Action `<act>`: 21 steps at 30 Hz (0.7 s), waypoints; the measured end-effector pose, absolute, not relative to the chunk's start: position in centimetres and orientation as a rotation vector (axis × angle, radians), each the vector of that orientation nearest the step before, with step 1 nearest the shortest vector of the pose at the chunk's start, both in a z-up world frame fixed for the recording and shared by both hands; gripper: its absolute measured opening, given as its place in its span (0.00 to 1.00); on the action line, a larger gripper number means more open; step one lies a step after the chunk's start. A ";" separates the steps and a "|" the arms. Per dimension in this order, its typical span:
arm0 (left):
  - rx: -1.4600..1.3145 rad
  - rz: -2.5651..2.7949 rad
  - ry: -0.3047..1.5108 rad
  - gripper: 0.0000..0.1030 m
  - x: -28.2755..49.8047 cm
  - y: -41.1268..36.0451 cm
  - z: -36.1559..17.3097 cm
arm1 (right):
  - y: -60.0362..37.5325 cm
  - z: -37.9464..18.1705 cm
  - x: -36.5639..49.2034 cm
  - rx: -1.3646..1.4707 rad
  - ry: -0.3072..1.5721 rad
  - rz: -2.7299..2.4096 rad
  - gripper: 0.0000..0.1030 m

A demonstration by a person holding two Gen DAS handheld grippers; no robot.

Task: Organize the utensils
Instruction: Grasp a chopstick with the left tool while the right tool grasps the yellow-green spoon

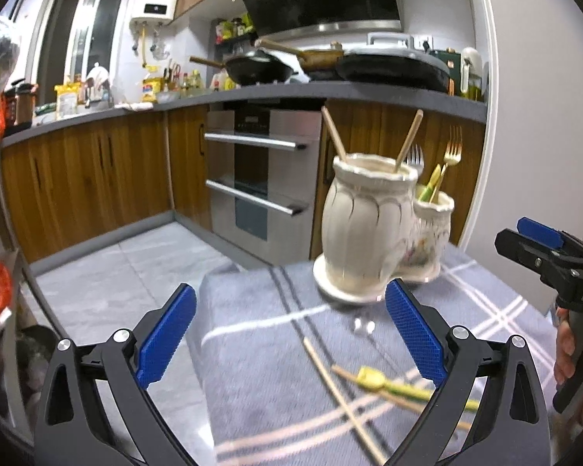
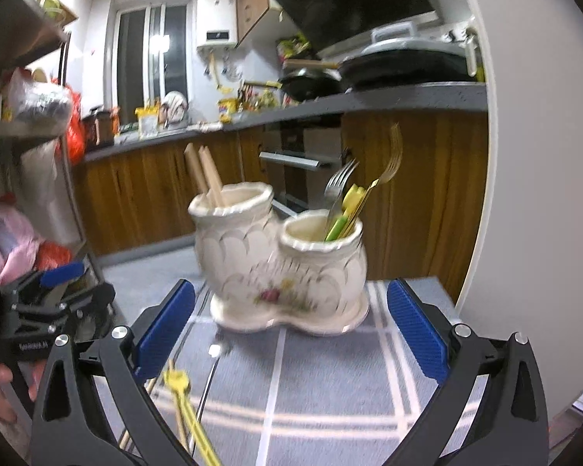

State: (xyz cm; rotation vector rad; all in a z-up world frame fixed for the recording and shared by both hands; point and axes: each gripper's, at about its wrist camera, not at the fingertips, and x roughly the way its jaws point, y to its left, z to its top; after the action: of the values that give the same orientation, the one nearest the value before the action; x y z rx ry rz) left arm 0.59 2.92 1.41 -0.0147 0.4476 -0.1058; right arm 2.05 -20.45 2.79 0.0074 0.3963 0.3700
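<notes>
A cream ceramic double-pot utensil holder [image 1: 363, 229] [image 2: 276, 260] stands on a grey plaid cloth [image 1: 260, 353] [image 2: 330, 388]. Its tall pot holds two wooden chopsticks [image 1: 407, 141] [image 2: 205, 176]. Its short pot holds a silver fork [image 2: 340, 186], a gold fork [image 1: 451, 155] [image 2: 390, 163] and a yellow-green utensil [image 2: 349, 206]. Loose on the cloth lie chopsticks [image 1: 330, 380] and a yellow-green utensil [image 1: 373, 378] [image 2: 182, 392]. My left gripper [image 1: 291, 334] is open and empty, in front of the holder. My right gripper [image 2: 291, 326] is open and empty, also facing the holder.
The cloth-covered table ends at its left edge [image 1: 202, 310], with grey floor tiles [image 1: 128, 272] beyond. Wooden cabinets and a steel oven [image 1: 260, 178] stand behind. A white wall [image 1: 540, 136] rises at right. A small shiny object [image 1: 363, 325] lies near the holder's base.
</notes>
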 end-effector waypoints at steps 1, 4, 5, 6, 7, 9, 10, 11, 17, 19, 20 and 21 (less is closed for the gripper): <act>-0.012 -0.108 0.458 0.94 0.4 3.0 1.2 | -20.5 2.4 1.9 -0.001 0.408 0.377 0.95; 0.001 -0.122 0.498 0.94 -0.1 3.3 0.4 | -20.0 1.3 1.3 -0.044 0.442 0.397 0.95; 0.007 -0.128 0.513 0.94 -0.3 3.4 0.1 | -19.9 0.9 1.1 -0.064 0.453 0.403 0.95; 0.014 -0.135 0.528 0.94 -0.5 3.4 -0.2 | -19.8 0.6 0.9 -0.076 0.461 0.408 0.95; 0.020 -0.141 0.540 0.94 -0.7 3.4 -0.4 | -19.7 0.2 0.7 -0.087 0.473 0.417 0.95; 0.035 -0.155 0.565 0.94 -1.1 3.3 -0.9 | -19.3 -0.4 0.5 -0.100 0.505 0.443 0.95; 0.041 -0.159 0.572 0.94 -1.3 3.3 -1.1 | -19.2 -0.6 0.5 -0.103 0.521 0.460 0.95; 0.048 -0.162 0.581 0.94 -1.4 3.2 -1.3 | -18.9 -0.9 0.4 -0.107 0.543 0.484 0.95; 0.087 -0.195 0.632 0.94 -1.7 2.6 -2.2 | -16.7 -2.8 0.6 -0.165 0.681 0.612 0.73; 0.089 -0.209 0.645 0.94 -1.7 2.5 -2.3 | -16.1 -3.6 0.7 -0.164 0.738 0.653 0.60; 0.088 -0.218 0.652 0.94 -1.6 2.4 -2.4 | -15.8 -4.0 0.8 -0.166 0.761 0.668 0.54; 0.086 -0.225 0.660 0.93 -1.6 2.2 -2.5 | -15.6 -4.1 0.7 -0.170 0.770 0.674 0.48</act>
State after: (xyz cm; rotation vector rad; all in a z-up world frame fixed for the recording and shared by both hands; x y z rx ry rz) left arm -1.58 2.25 -2.52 0.0856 0.6596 -0.2245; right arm 0.71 -15.64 -4.12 -0.1696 0.7702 0.6735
